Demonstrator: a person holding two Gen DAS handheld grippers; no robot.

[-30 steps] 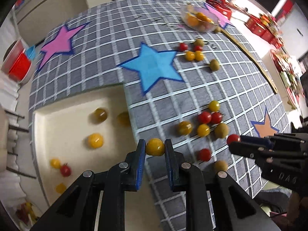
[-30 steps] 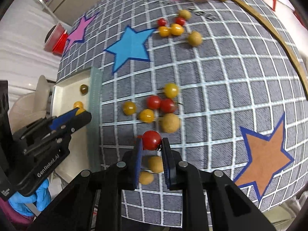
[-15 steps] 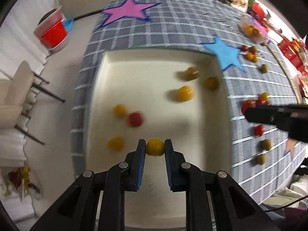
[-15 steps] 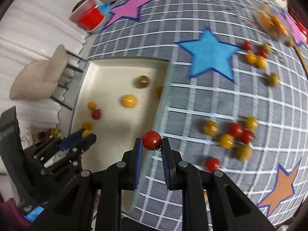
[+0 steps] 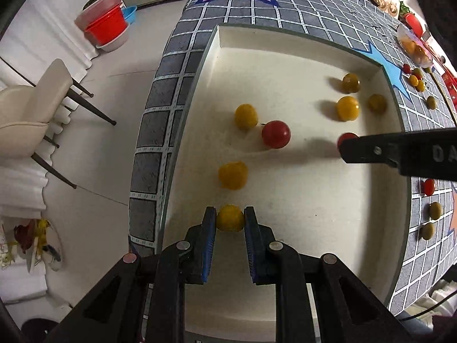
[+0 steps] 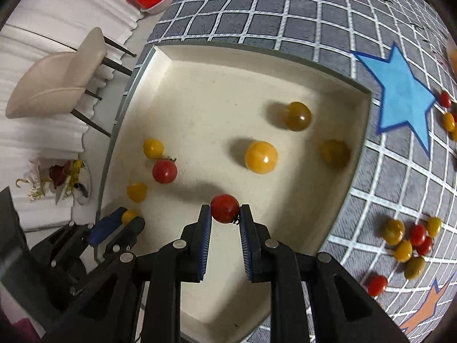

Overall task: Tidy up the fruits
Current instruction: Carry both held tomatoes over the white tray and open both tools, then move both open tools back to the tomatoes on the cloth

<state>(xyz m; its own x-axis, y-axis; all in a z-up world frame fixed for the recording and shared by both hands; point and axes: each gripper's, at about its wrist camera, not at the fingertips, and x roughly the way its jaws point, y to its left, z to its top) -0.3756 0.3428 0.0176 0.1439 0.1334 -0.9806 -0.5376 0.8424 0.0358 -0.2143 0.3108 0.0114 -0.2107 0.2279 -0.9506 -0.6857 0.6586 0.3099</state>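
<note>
A cream tray (image 5: 285,37) (image 6: 200,85) lies on the grey checked tablecloth and holds several yellow and red cherry tomatoes. My left gripper (image 5: 230,220) is shut on a yellow tomato (image 5: 230,221) low over the tray's near left part; it also shows in the right wrist view (image 6: 130,218). My right gripper (image 6: 225,210) is shut on a red tomato (image 6: 225,208) above the tray's middle; in the left wrist view it reaches in from the right, with the red tomato (image 5: 345,137) at its tip.
More tomatoes lie on the cloth to the right of the tray (image 6: 408,243) (image 5: 428,214). A blue star (image 6: 400,94) is on the cloth beyond the tray. A beige chair (image 5: 31,108) and stacked red bowls (image 5: 105,28) stand off the table's left edge.
Both grippers have carried their tomatoes from the cloth to over the tray and come lower and closer to it. Each jaw pair stays shut on its tomato.
</note>
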